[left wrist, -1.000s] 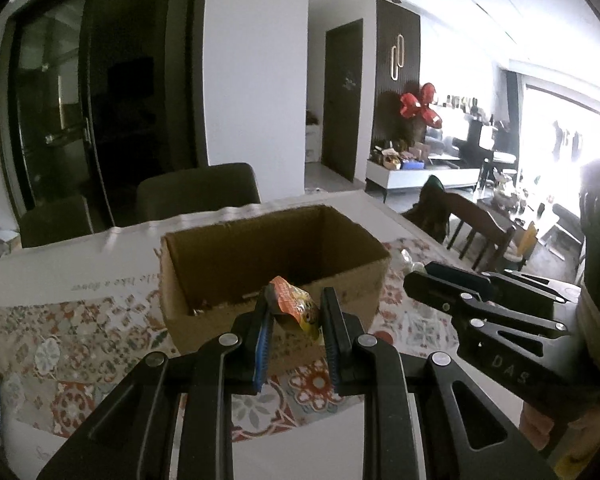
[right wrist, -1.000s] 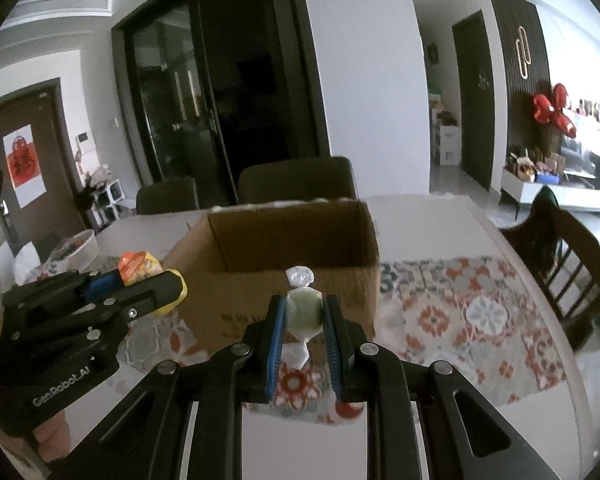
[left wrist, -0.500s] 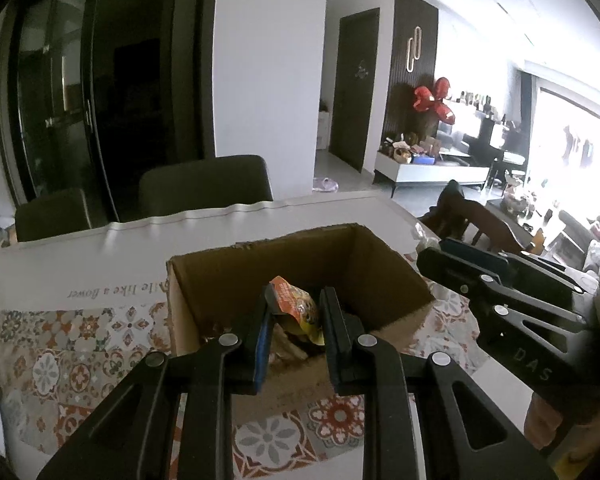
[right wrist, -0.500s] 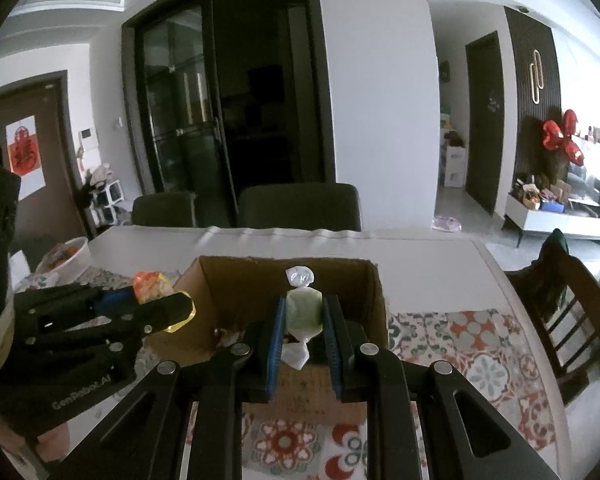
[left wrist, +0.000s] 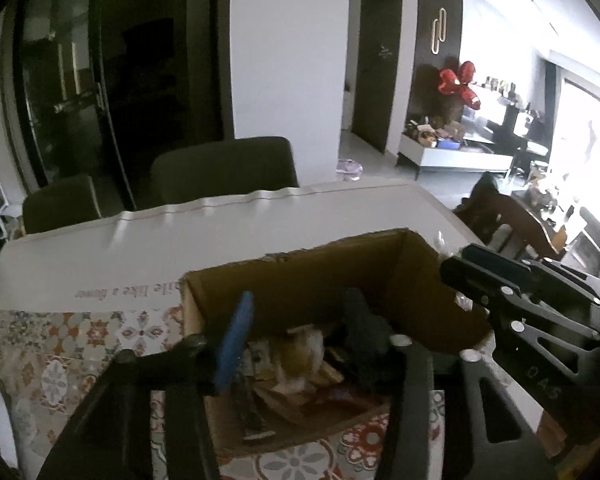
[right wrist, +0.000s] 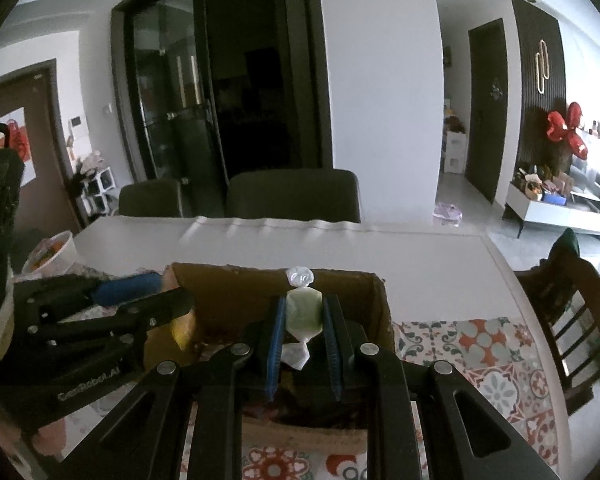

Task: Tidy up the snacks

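Left wrist view looks down over the open cardboard box (left wrist: 416,264), which stands on the patterned cloth (left wrist: 60,344) covering the near part of the white counter (left wrist: 220,240); the far counter edge runs past two dark chairs (left wrist: 224,168). The left gripper (left wrist: 300,328) hangs above the box with its jaws spread wide and nothing between them; one blue pad (left wrist: 234,344) shows blurred on the left, the other finger is dark and smeared. Below the gap, wrapped snacks (left wrist: 300,348) lie in a loose heap on the box floor, too blurred to tell apart. The right gripper (left wrist: 512,296) shows at the right, over the box's right wall. In the right wrist view, the right gripper (right wrist: 302,320) has its jaws closed narrowly on a pale green candy (right wrist: 303,314) in a clear twisted wrapper, one twist sticking up past the fingertips and the other hanging below. The candy is held above the box (right wrist: 236,280) opening, towards its near right part. The left gripper (right wrist: 140,296) reaches in from the left over the box's left wall, with a yellow snack packet (right wrist: 180,330) just beneath it inside the box. A white bowl (right wrist: 56,248) sits near the counter's left edge
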A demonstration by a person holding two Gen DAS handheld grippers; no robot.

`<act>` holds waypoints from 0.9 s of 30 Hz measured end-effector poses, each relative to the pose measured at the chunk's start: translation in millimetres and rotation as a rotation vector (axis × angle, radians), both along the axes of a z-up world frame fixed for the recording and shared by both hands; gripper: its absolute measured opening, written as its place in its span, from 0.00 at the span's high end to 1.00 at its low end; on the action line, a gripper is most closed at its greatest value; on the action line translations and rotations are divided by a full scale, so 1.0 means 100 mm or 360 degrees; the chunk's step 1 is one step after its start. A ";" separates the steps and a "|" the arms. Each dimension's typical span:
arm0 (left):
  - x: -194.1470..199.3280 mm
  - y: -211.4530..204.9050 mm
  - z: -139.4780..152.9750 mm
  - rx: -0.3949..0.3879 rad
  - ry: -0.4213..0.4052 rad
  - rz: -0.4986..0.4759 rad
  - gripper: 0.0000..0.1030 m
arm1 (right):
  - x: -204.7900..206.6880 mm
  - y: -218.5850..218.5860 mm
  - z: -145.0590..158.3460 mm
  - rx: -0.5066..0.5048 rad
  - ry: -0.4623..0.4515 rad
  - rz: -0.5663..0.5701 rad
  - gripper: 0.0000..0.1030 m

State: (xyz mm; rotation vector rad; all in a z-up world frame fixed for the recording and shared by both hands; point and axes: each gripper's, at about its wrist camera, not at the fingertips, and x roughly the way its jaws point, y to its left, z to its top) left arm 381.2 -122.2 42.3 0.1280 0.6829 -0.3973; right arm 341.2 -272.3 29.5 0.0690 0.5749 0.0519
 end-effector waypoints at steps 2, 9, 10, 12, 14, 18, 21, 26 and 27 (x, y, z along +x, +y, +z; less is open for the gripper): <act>-0.03 0.02 0.00 0.0028 -0.0022 0.0034 0.48 | 0.03 -0.02 -0.02 0.0006 0.0031 -0.0009 0.71; -0.38 0.12 0.03 0.0113 -0.0155 0.0141 0.33 | -0.17 -0.09 -0.06 0.0037 0.0049 -0.0083 0.49; -0.47 0.14 0.04 0.0121 -0.0171 0.0165 0.30 | -0.23 -0.09 -0.06 0.0031 0.0044 -0.0094 0.44; -0.63 0.18 0.07 0.0121 -0.0206 0.0203 0.28 | -0.39 -0.06 -0.03 -0.0001 0.0009 -0.0116 0.41; -0.75 0.24 0.08 0.0105 -0.0233 0.0241 0.20 | -0.55 -0.03 -0.01 -0.0015 -0.0006 -0.0138 0.35; -1.08 0.36 0.11 0.0098 -0.0286 0.0290 0.16 | -0.84 0.02 0.02 -0.0004 -0.0030 -0.0160 0.26; -1.33 0.44 0.16 0.0092 -0.0361 0.0332 0.09 | -1.09 0.05 0.04 -0.0007 -0.0052 -0.0190 0.22; -1.72 0.49 0.18 0.0126 -0.0437 0.0314 0.02 | -1.50 0.08 0.08 -0.0044 -0.0104 -0.0232 0.15; -1.79 0.50 0.17 0.0119 -0.0440 0.0301 0.01 | -1.59 0.09 0.09 -0.0051 -0.0117 -0.0241 0.13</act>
